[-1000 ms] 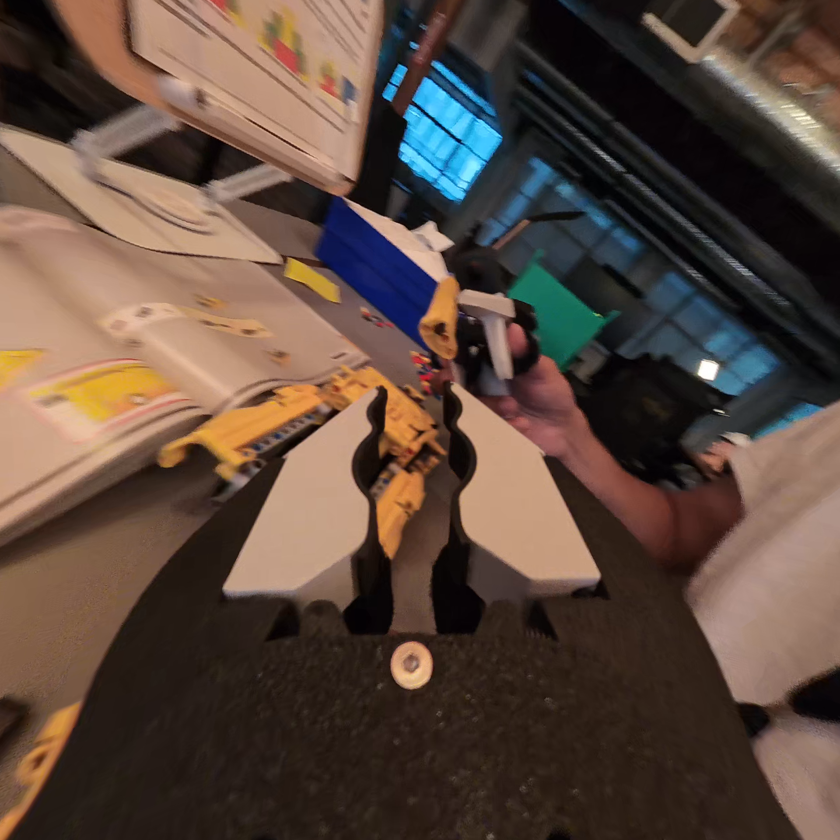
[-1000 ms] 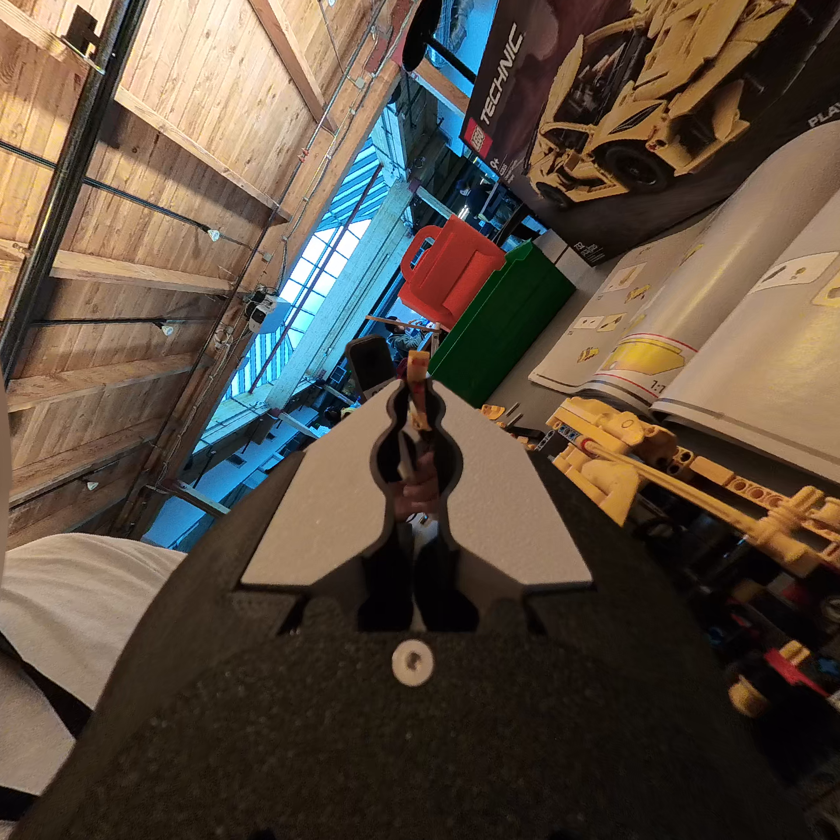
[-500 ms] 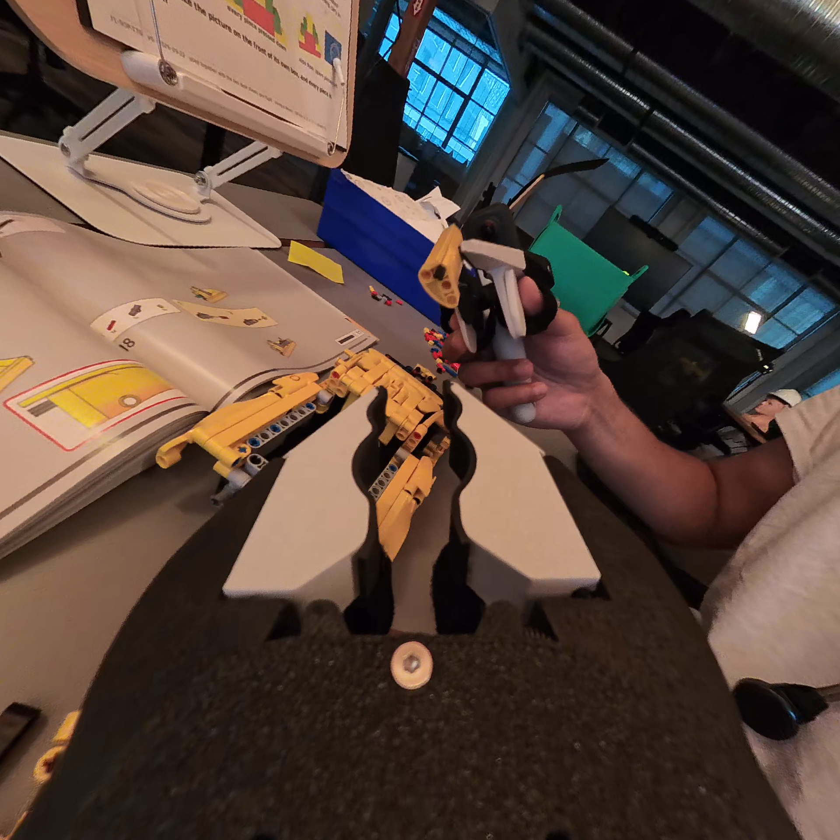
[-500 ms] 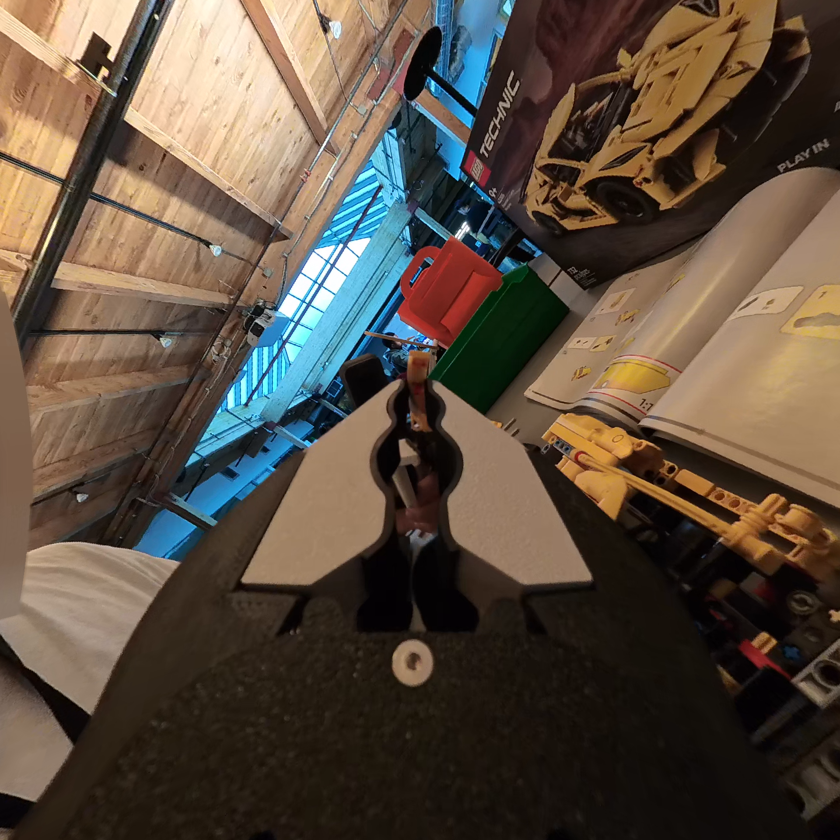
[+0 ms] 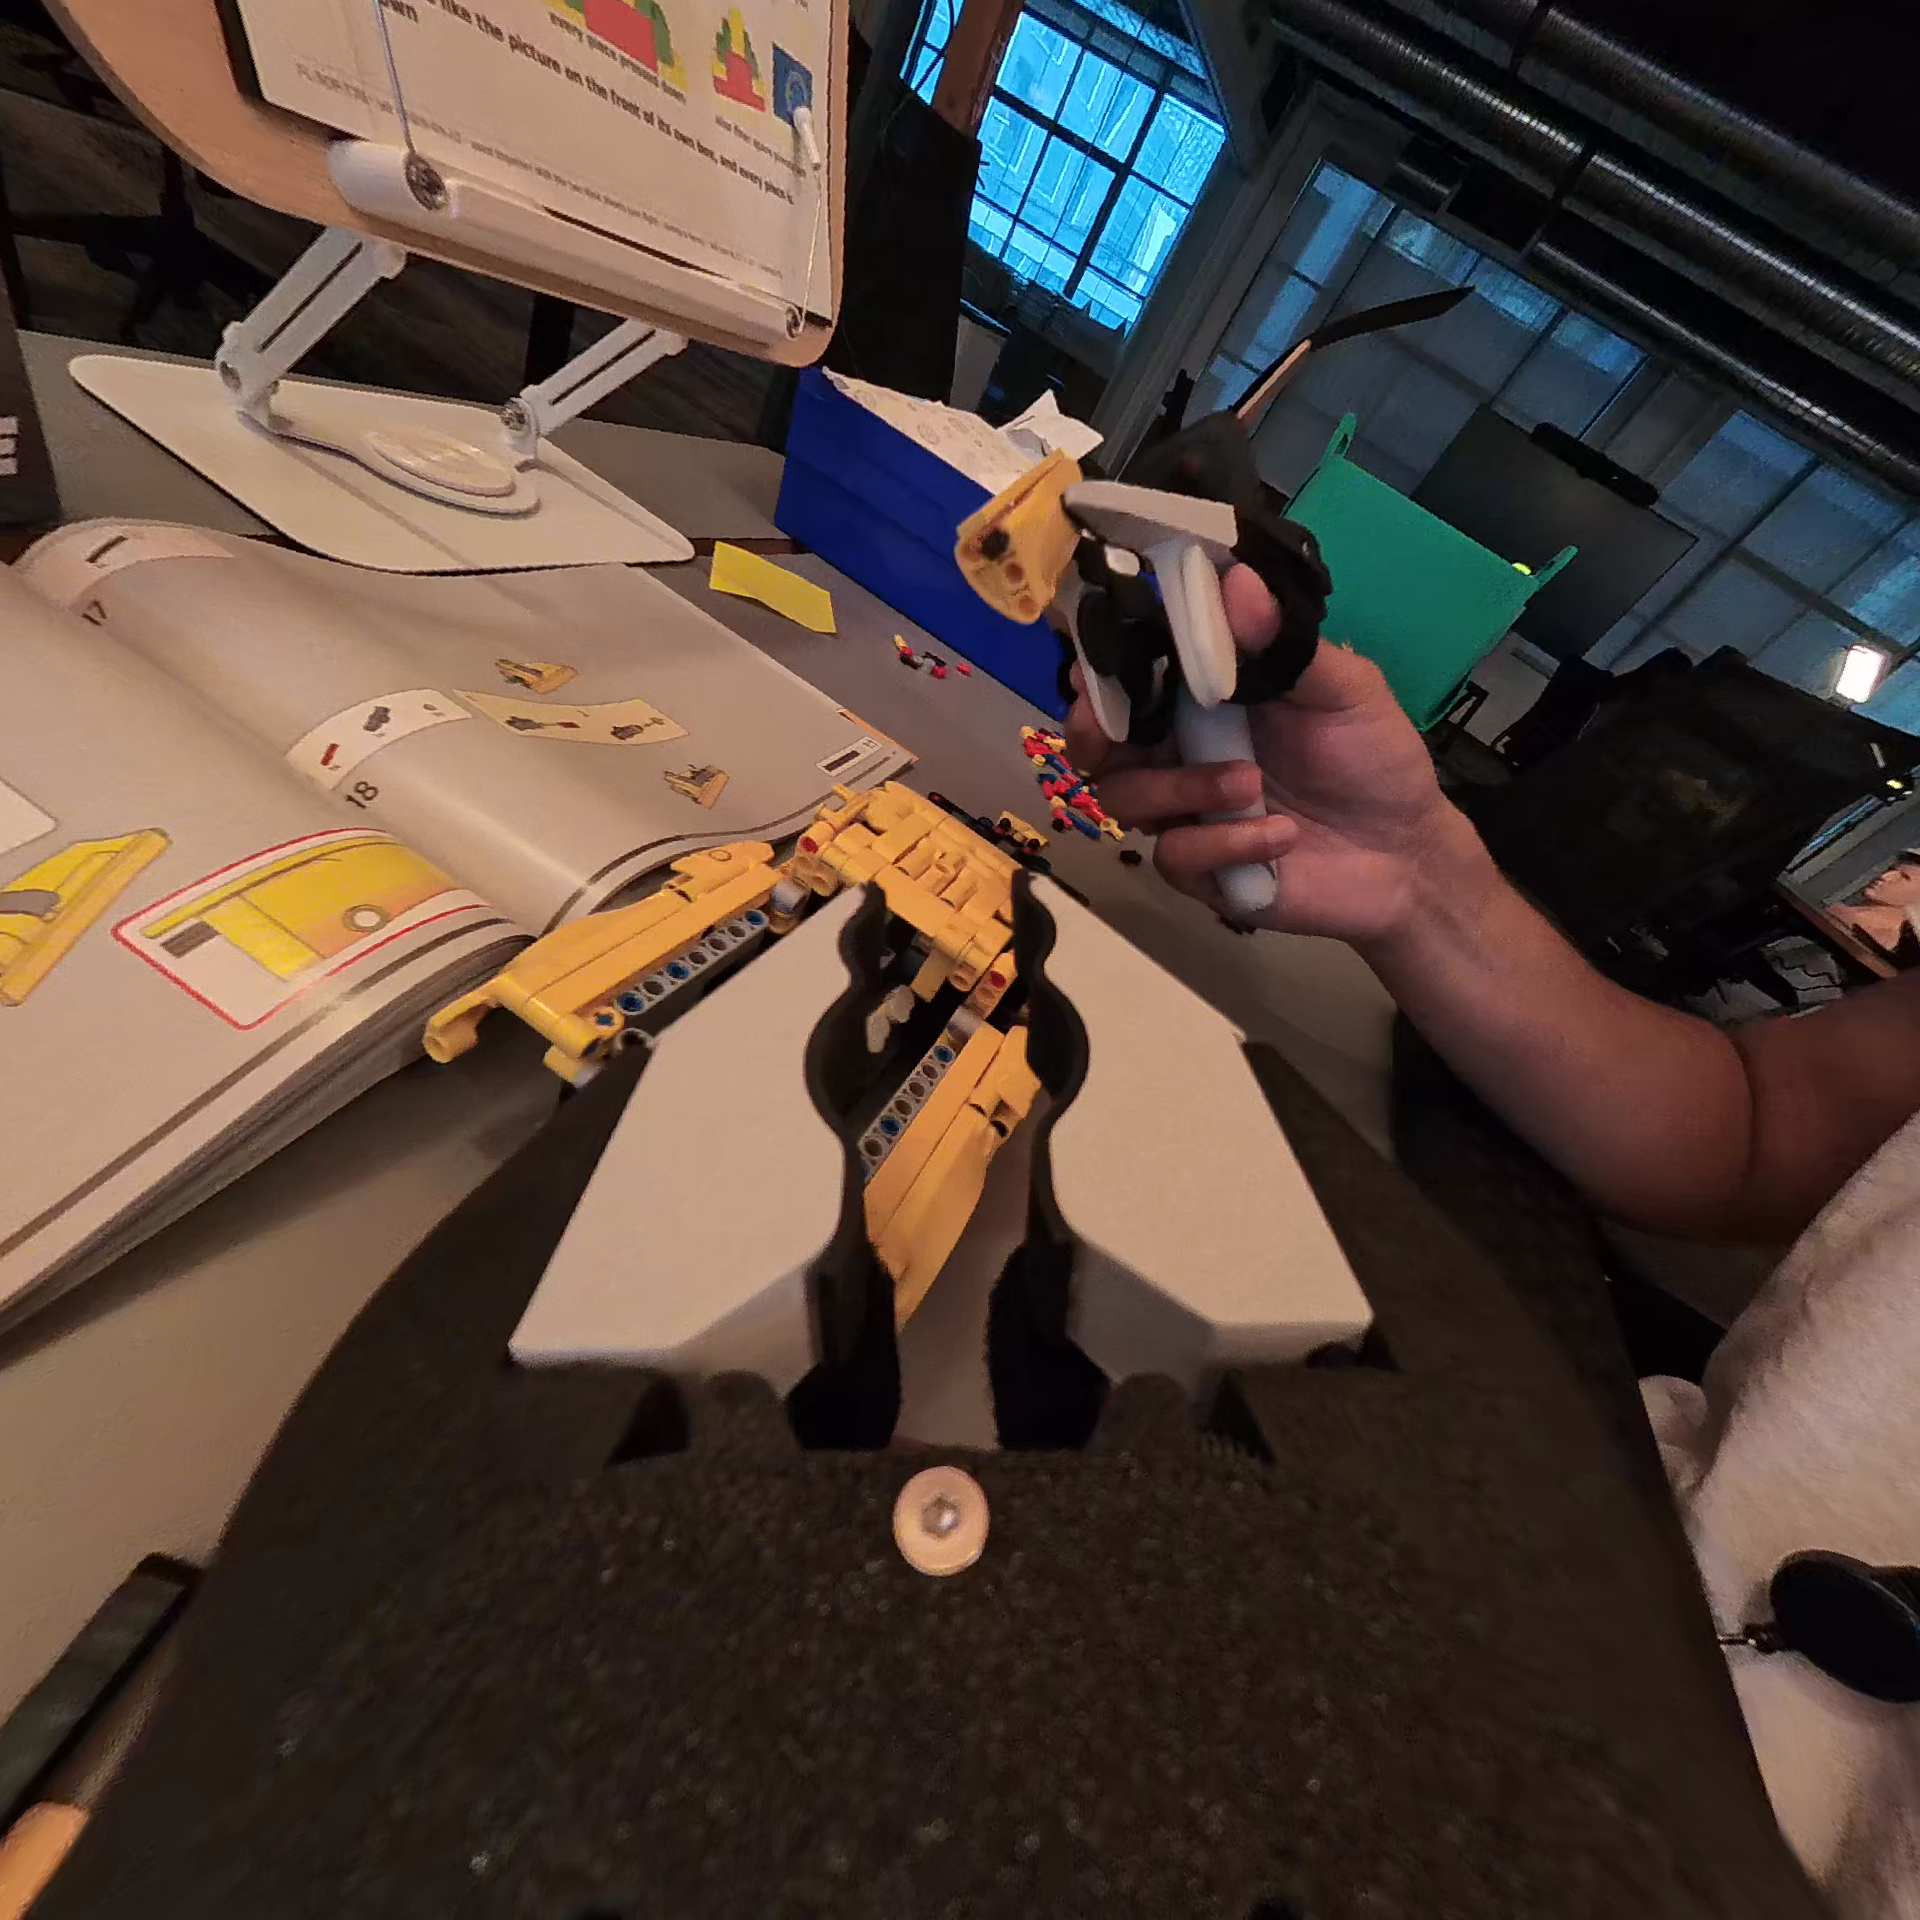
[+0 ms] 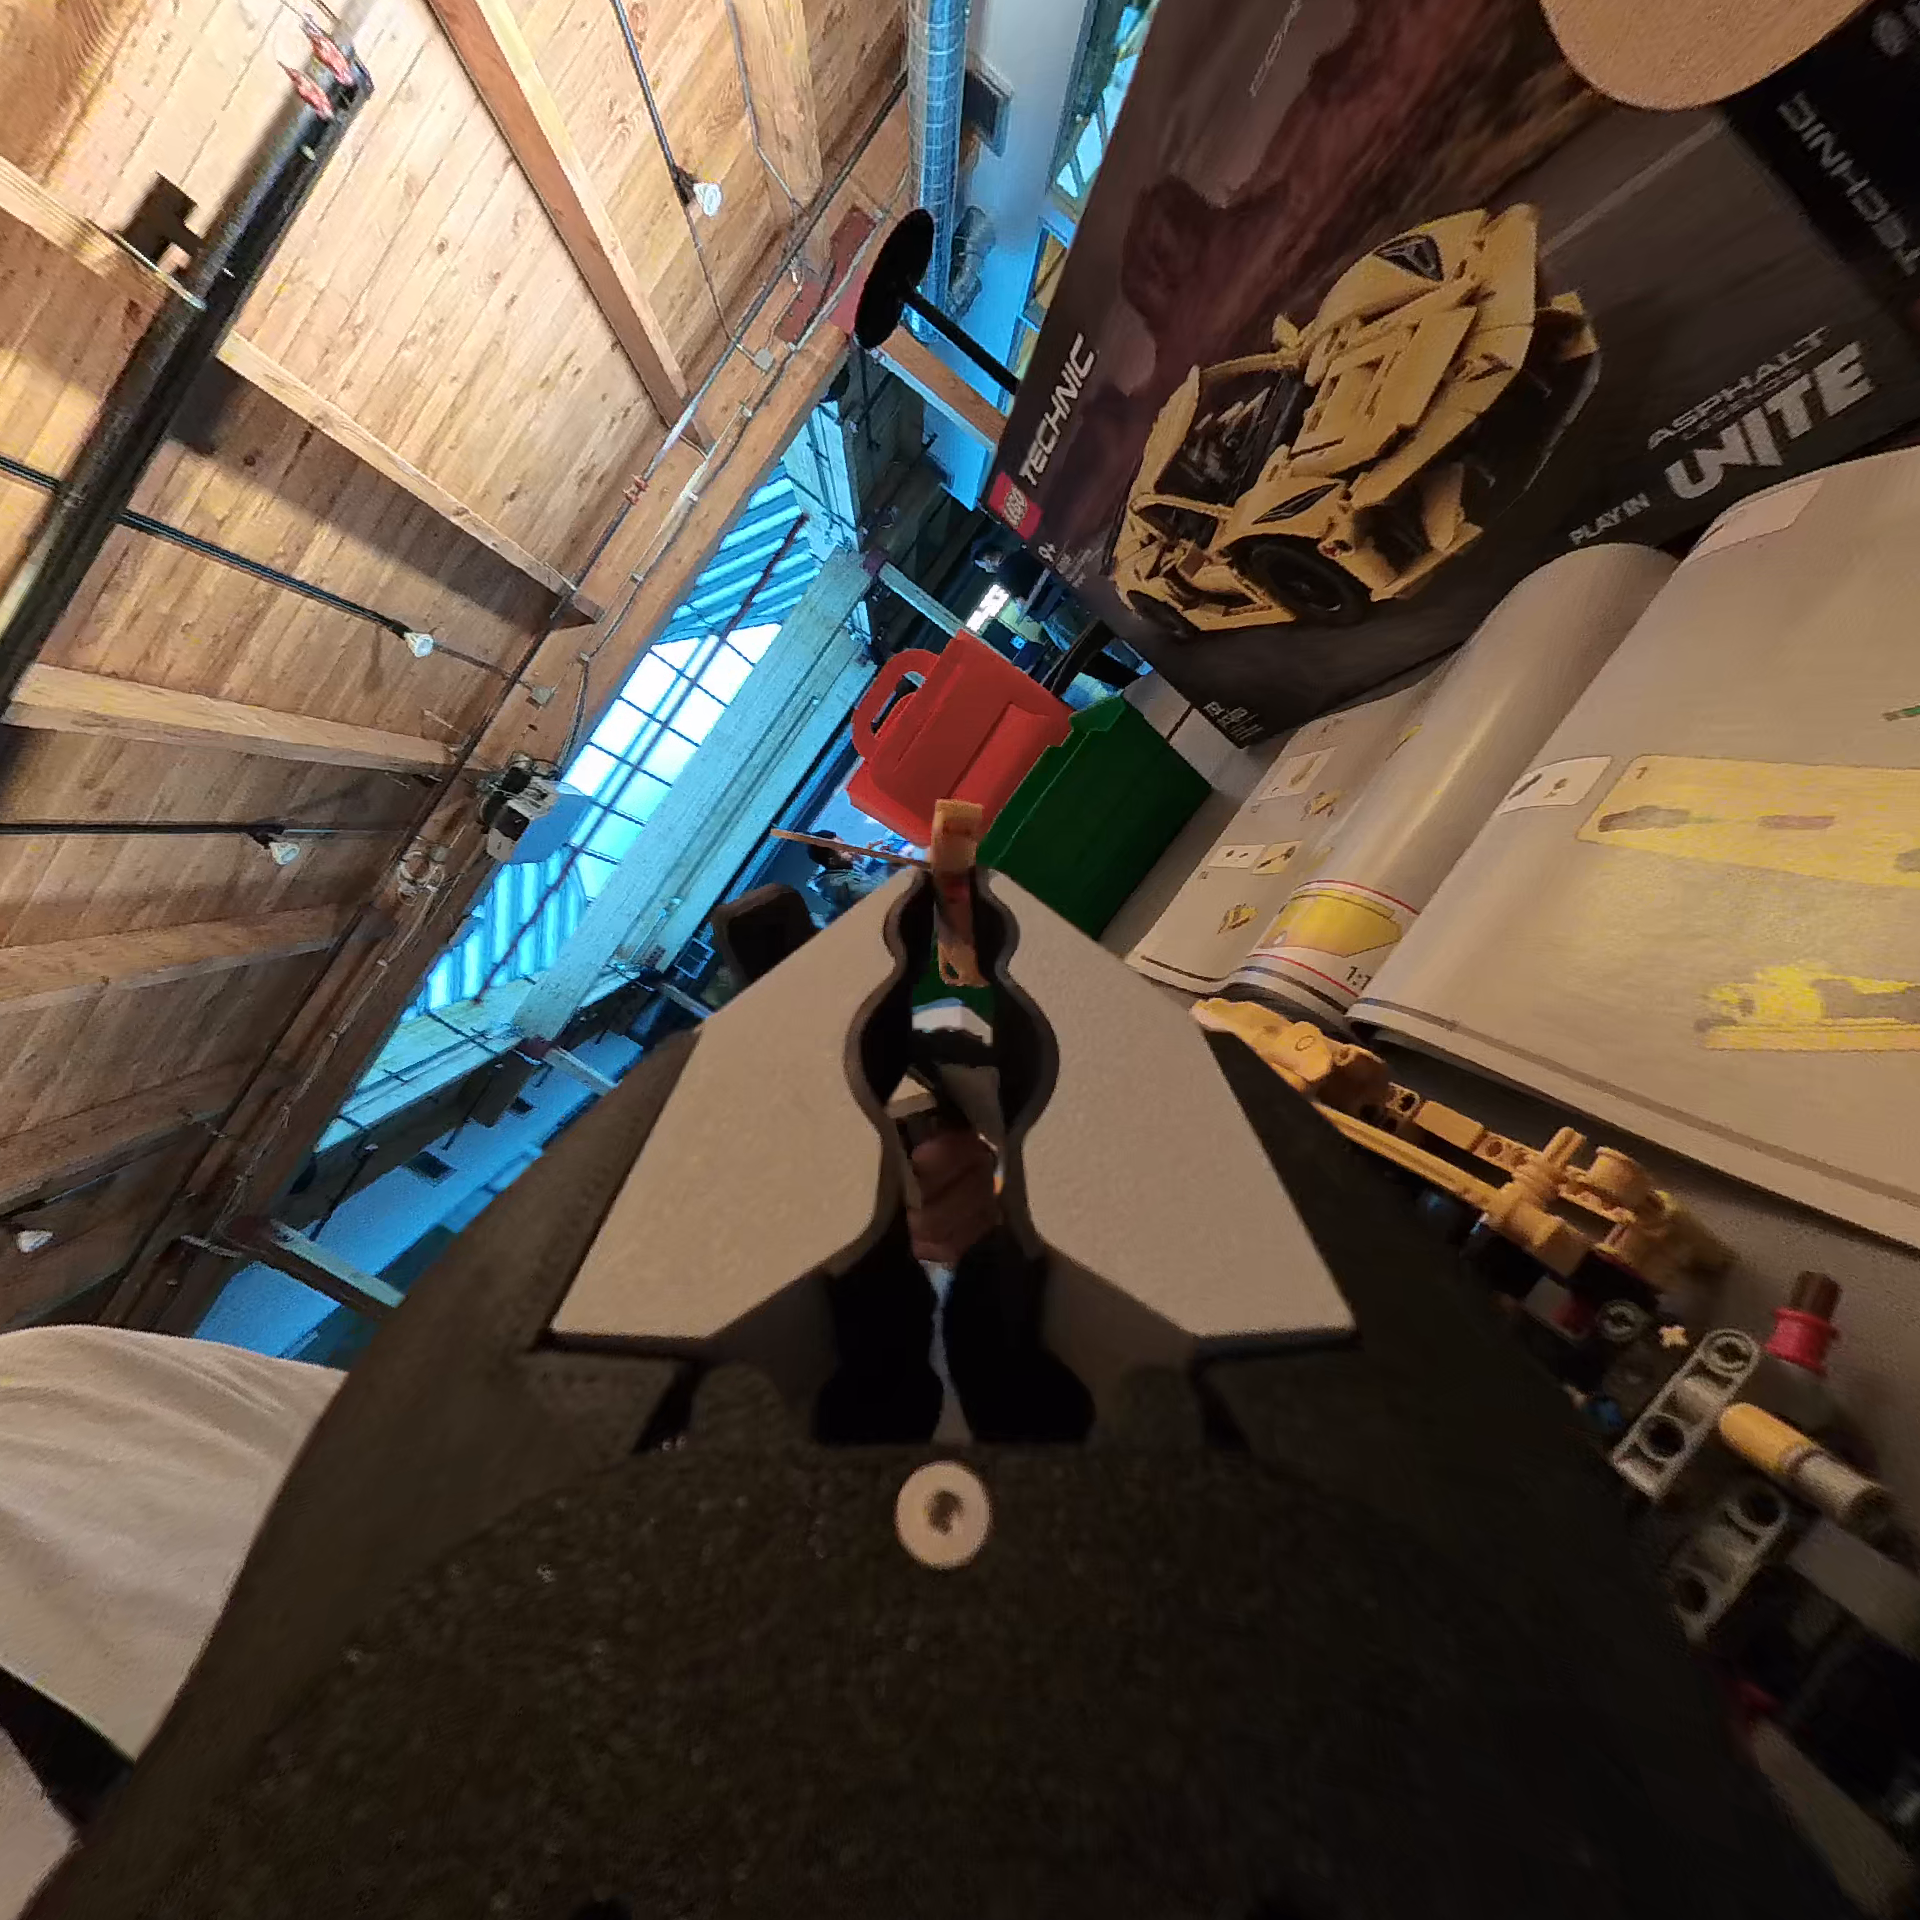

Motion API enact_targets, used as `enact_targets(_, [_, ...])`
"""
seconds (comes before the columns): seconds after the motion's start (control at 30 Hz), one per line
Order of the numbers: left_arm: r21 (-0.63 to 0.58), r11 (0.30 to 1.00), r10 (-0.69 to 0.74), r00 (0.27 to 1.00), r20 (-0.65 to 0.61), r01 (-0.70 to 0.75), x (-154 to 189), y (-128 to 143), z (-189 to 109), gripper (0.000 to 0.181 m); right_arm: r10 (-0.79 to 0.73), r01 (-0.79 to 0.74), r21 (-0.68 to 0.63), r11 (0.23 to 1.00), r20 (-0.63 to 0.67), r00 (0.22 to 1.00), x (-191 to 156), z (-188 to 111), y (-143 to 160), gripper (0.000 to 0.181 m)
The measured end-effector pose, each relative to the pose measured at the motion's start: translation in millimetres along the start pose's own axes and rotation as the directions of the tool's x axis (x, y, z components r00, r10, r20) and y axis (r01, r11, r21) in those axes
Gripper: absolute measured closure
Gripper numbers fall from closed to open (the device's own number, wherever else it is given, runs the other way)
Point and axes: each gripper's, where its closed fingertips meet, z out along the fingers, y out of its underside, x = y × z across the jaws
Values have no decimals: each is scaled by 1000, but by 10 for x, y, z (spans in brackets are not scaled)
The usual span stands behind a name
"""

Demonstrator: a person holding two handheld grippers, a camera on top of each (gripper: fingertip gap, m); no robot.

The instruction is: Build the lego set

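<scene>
right wrist view, yellow piece (image 6: 954, 894) (pinched) between fingers (image 6: 1117, 1132)

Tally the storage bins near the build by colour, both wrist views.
Blue bin: 1
Green bin: 1, the same one as in the right wrist view
Red bin: 1, right wrist view only
Total: 3

The table's near edge (image 5: 156, 1403) is being left bare; farther in, passage is being blocked by the yellow lego model (image 5: 727, 935), the open instruction booklet (image 5: 312, 727) and scattered small pieces (image 5: 1060, 774).
</scene>
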Motion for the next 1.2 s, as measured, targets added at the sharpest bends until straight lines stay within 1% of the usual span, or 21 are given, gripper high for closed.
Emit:
enact_targets(0.07, [4,1000,14,1000,19,-14,-27,-20,-19,157,-69,68,-36,997,-46,997,3,6,25,176])
enact_targets(0.1, [8,1000,21,999,30,-21,-45,-36,-35,157,-121,116,-77,990,-62,991,-26,24,63,176])
enact_targets(0.17, [19,999,34,998,61,-36,-96,-85,-82,157,-249,232,-196,953,-68,966,-123,71,216,176])
enact_targets(0.2, [29,999,37,996,85,-40,-139,-117,-115,157,-293,267,-277,923,-59,954,-169,76,369,176])
enact_targets(0.23, [41,998,35,993,114,-40,-194,-151,-151,157,-299,261,-368,892,-50,953,-199,55,582,176])
enact_targets(0.27, [55,998,29,989,146,-37,-257,-184,-189,157,-272,219,-460,860,-50,961,-224,7,832,176])
enact_targets(0.33, [78,997,11,976,217,-29,-396,-236,-269,157,-232,134,-591,796,-92,968,-221,-132,1328,176])
enact_targets(0.4, [106,994,0,963,269,-30,-494,-291,-339,157,-218,66,-659,749,-151,964,-192,-279,1697,176])
enact_targets(0.47, [133,991,-21,957,290,-19,-546,-328,-379,157,-192,29,-659,752,-177,965,-220,-361,1861,176])
enact_targets(0.53, [147,989,-36,958,285,-6,-546,-341,-386,157,-200,25,-640,768,-203,959,-195,-419,1874,176])
enact_targets(0.63, [137,990,-22,958,286,-18,-517,-334,-368,157,-241,28,-634,773,-253,937,-51,-519,1815,176])
enact_targets(0.77, [89,992,60,944,326,-93,-504,-297,-339,157,-184,-48,-650,759,-284,941,44,-596,1836,176])
enact_targets(0.9, [58,991,90,930,358,-118,-538,-264,-332,157,-175,-70,-671,738,-290,941,97,-632,1892,176])
enact_targets(1.0, [5,986,151,902,404,-168,-610,-221,-337,157,-155,-85,-653,753,-301,941,133,-628,1892,176])
enact_targets(1.07, [-21,982,177,890,420,-185,-647,-192,-335,158,-149,-103,-636,765,-330,932,191,-652,1880,174])
enact_targets(1.2, [-24,986,159,897,412,-164,-664,-168,-326,157,-157,-141,-620,772,-402,902,311,-789,1888,168])
